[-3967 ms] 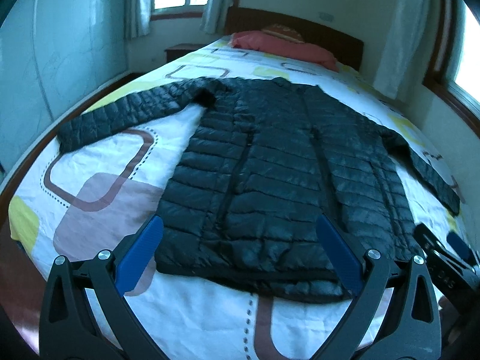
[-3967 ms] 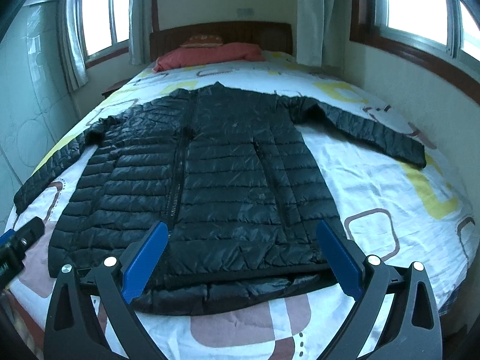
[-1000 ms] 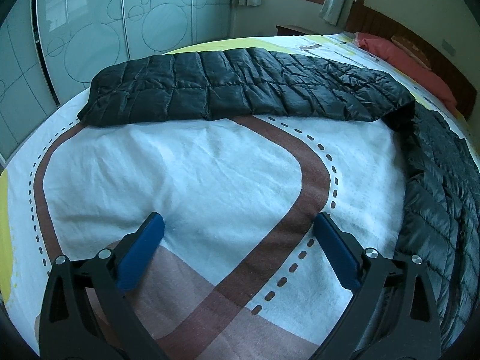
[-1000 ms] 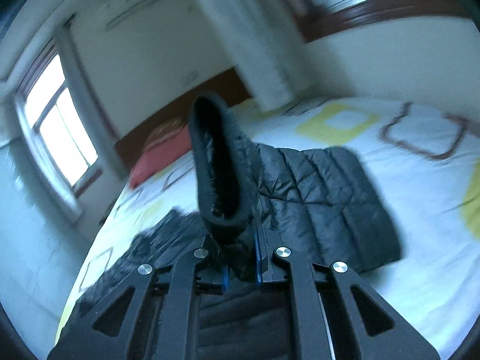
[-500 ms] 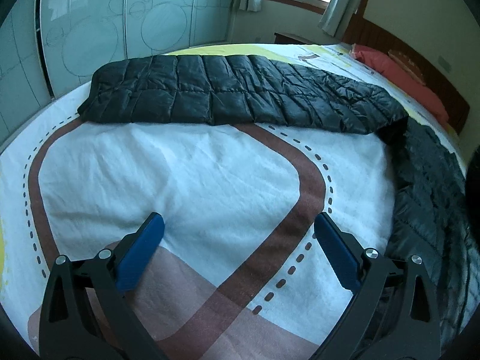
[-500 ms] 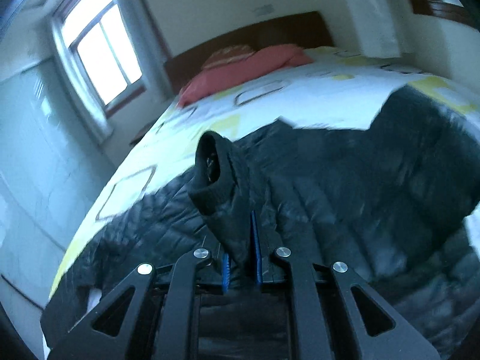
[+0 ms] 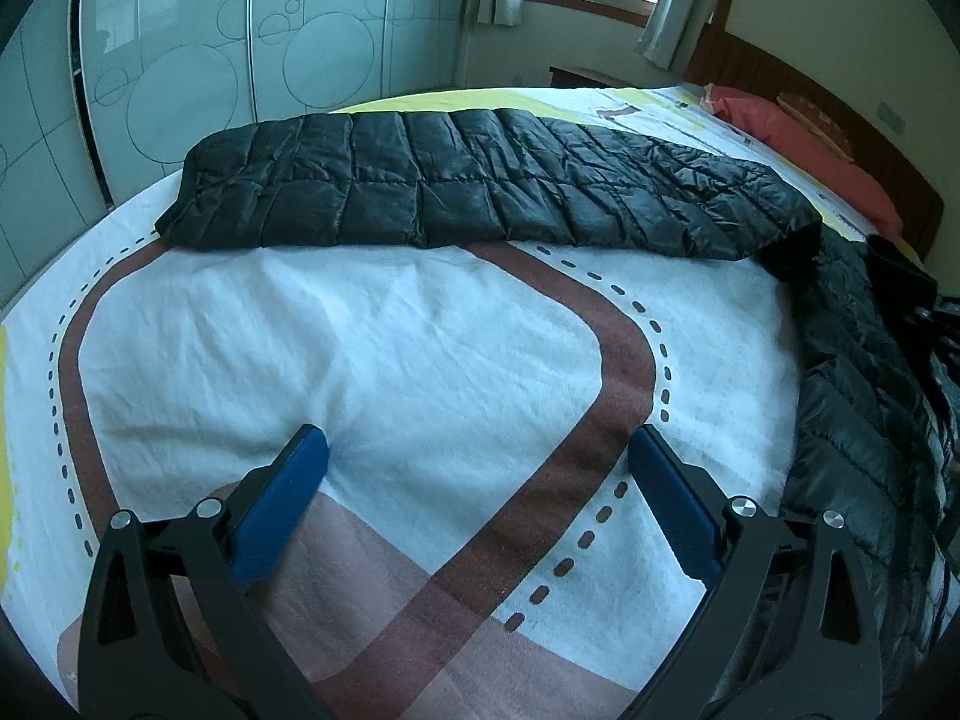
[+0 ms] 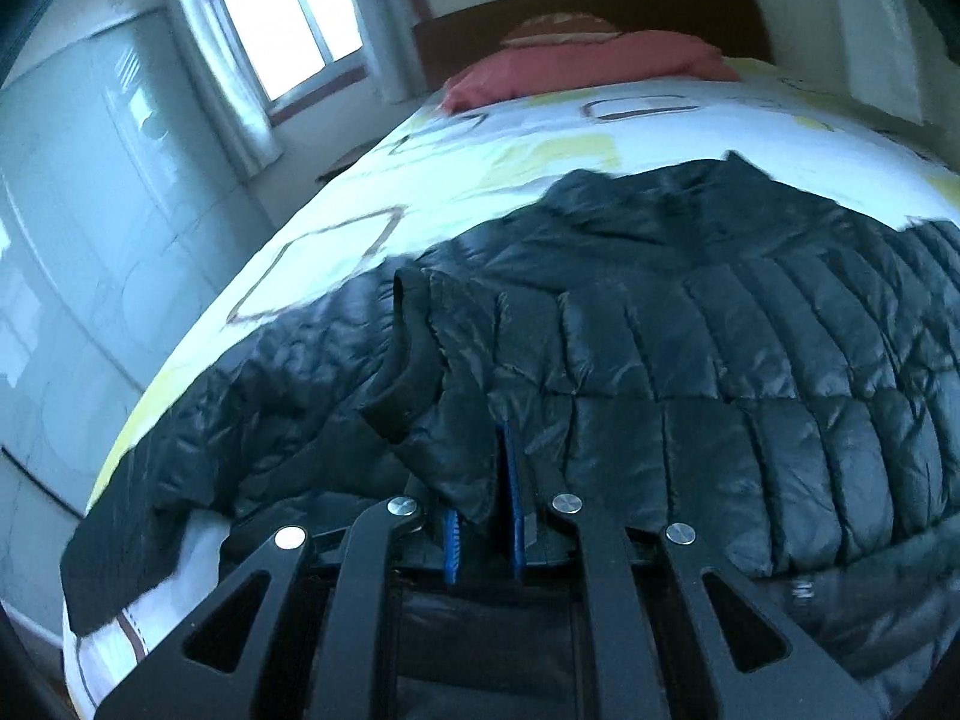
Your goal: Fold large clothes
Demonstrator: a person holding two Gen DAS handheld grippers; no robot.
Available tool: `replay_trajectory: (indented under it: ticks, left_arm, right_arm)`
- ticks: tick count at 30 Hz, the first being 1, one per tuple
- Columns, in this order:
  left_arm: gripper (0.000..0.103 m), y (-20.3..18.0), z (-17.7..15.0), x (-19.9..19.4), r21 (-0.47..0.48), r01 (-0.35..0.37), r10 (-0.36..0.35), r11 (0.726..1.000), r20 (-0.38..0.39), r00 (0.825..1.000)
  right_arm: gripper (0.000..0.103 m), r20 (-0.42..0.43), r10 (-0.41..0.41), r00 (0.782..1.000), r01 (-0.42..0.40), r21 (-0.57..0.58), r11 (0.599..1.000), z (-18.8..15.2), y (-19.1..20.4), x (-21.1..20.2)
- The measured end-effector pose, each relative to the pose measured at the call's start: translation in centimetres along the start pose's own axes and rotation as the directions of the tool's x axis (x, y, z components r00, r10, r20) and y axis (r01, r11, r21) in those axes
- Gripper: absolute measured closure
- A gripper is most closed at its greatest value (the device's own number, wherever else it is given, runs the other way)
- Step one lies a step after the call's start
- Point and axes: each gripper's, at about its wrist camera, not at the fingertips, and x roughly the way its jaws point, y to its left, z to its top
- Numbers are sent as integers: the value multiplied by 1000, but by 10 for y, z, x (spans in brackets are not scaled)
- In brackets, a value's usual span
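So the black quilted down jacket (image 8: 690,324) is spread on the bed, and the right gripper (image 8: 480,516) has its blue pads pinched tight on the end of one sleeve (image 8: 456,396), right by the dark ribbed cuff (image 8: 399,372), with that sleeve lying across the jacket's body. The cuff sits close to the jacket's far-left side in the right wrist view, with the other sleeve running off toward the lower left edge of the bed. Over on the left wrist camera, the left gripper (image 7: 477,480) is spread wide open with nothing between its blue pads (image 7: 282,498), hovering over bare patterned bedsheet (image 7: 372,360). Lots of open sheet there: a big stretch between the gripper and the stretched-out left sleeve (image 7: 480,192), which lies straight across the far side, its cuff end near the bed's edge by the frosted wardrobe doors (image 7: 180,72). The jacket's body edge runs down the right side of that view. Red pillow (image 8: 588,69) sits up at the headboard, well clear of the jacket.
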Motion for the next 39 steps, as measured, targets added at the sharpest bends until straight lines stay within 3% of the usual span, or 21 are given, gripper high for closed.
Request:
replay_trajectory:
  ticks: [11,12,14,15,16,22,23,25,27,29,32,36,39]
  left_arm:
    - [3,0,0,1,0,0,0,1000,0,1000]
    - [3,0,0,1,1,0,0,1000,0,1000]
    - [3,0,0,1,1,-1,1,1000,0,1000]
    - [3,0,0,1,0,0,0,1000,0,1000]
    - [3,0,0,1,0,0,0,1000,0,1000]
    - [3,0,-1,1,-2,3,-3,1000,1,1000]
    - [3,0,-1,1,-1,3,-3,1000,1,1000]
    - [3,-1,-1,1,-1,2,-2,1000,1,1000]
    - [3,-1,-1,1,-1,2,-2,1000,1,1000]
    - [3,-1,-1,1,0,0,0,1000,1,1000]
    - [3,-1,-1,1,4,-5,5,1000,0,1000]
    - [3,-1,-1,2,10,-12,12,1000,-2,1000]
    - [3,-3,-1,3,16,-20,20,1000,-4,1000]
  right_arm:
    - [85,-108,-46,993,32,-130,991,-12,40,34]
    - [81,-107,-45,993,30,-137,990,-13,41,35]
    - [60,-103,-25,994,10,-144,989,-13,43,32]
    - [42,-103,-8,995,-8,-149,989,-14,46,30]
    - [32,-99,0,995,-16,-153,988,-15,48,28]
    - [32,-29,51,998,-56,-190,980,-18,48,-15]
    - [35,-3,55,998,-55,-177,983,-16,36,-29]
    - [52,37,37,999,-32,-140,990,-10,7,-50]
    - [59,75,-8,997,13,-65,998,1,-43,-73]
    - [62,117,-97,988,94,36,995,16,-108,-95]
    - [65,147,-244,958,213,202,956,29,-201,-121]
    - [70,103,-374,922,336,266,903,29,-272,-124]
    - [74,29,-367,930,350,238,906,17,-290,-101]
